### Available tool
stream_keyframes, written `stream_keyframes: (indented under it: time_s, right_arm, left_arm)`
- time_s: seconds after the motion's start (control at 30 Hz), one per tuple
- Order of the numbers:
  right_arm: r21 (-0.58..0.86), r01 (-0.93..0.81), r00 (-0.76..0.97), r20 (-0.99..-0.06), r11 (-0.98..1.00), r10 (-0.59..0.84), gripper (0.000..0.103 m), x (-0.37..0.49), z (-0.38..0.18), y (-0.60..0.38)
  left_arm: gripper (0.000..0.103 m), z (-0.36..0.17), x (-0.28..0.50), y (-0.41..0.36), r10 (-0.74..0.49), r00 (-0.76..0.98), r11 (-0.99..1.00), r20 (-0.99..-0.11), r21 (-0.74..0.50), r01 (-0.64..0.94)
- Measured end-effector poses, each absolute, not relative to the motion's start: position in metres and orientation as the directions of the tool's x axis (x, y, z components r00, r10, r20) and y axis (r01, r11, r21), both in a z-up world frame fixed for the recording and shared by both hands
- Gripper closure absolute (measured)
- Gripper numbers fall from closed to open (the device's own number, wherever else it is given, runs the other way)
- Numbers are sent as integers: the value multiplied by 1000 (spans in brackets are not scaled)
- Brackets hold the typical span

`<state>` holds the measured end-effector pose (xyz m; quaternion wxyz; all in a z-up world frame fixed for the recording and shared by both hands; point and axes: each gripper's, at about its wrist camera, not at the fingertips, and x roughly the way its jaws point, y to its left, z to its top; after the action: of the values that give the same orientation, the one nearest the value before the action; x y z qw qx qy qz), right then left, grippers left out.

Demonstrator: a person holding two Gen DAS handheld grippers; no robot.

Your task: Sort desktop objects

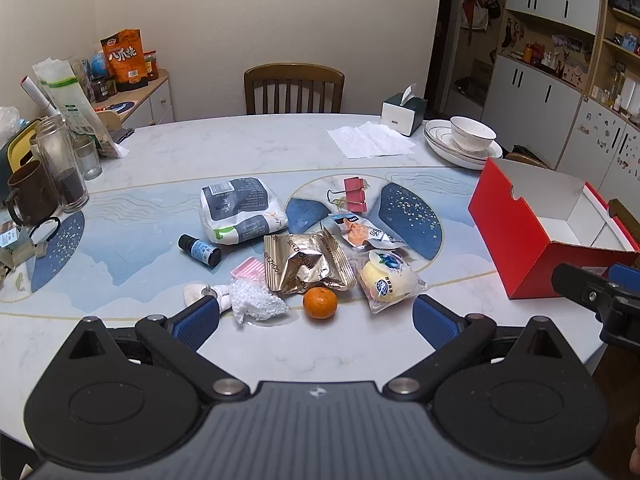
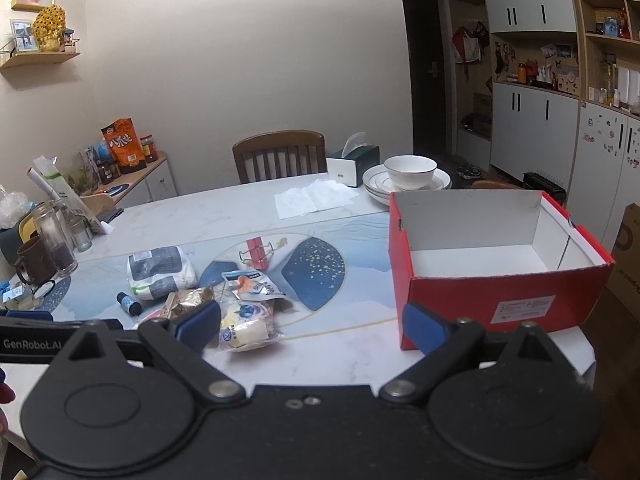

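A heap of small things lies mid-table: an orange mandarin, a crumpled gold snack bag, a wrapped bun, a white-and-grey pouch, a dark dropper bottle, a red binder clip and a bag of white beads. An open red box with a white inside stands at the right. My left gripper hangs open just short of the mandarin, nothing between its fingers. My right gripper is open too, between the bun and the red box, holding nothing.
Jars, a brown mug and snack bags crowd the table's left end. Stacked plates with a bowl, a tissue box and a paper sheet sit at the back right. A wooden chair stands behind the table.
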<state>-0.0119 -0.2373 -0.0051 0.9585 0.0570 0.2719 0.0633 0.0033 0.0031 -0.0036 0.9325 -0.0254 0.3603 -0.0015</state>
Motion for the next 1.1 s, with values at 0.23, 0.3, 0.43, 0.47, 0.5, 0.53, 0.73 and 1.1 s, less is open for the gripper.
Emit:
stream_keyframes:
  time_s: [0.23, 0.3, 0.43, 0.47, 0.5, 0.53, 0.73, 1.1]
  right_arm:
    - [149, -142, 843, -499, 979, 198, 6, -12, -4, -238]
    - [139, -173, 840, -496, 975, 220, 6, -10, -4, -235]
    - [131, -224, 821, -509, 966, 259, 6, -5, -7, -228]
    - [127, -228, 817, -514, 965, 261, 6, -2, -9, -226]
    - [126, -233, 814, -518, 964, 265, 7, 0, -11, -223]
    - [129, -241, 808, -523, 962, 272, 10, 3, -12, -220]
    - [111, -227, 787, -564, 968, 249, 11, 29, -31, -197]
    - [73, -134, 738, -658, 988, 149, 16, 91, -77, -150]
  left_arm:
    - [0, -4, 5, 5, -9, 742, 998, -671, -52, -36]
    - [0, -4, 5, 7, 5, 747, 998, -665, -44, -46]
    - [0, -9, 7, 11, 29, 748, 998, -664, -23, -59]
    - [0, -11, 9, 13, 31, 746, 998, -665, -20, -59]
    - [0, -14, 10, 16, 34, 745, 998, -666, -17, -60]
    - [0, -16, 13, 20, 39, 744, 998, -667, -10, -61]
    - [0, -43, 37, 46, 40, 735, 999, -677, 37, -20]
    - [2, -96, 88, 99, 11, 674, 995, -738, 75, 66]
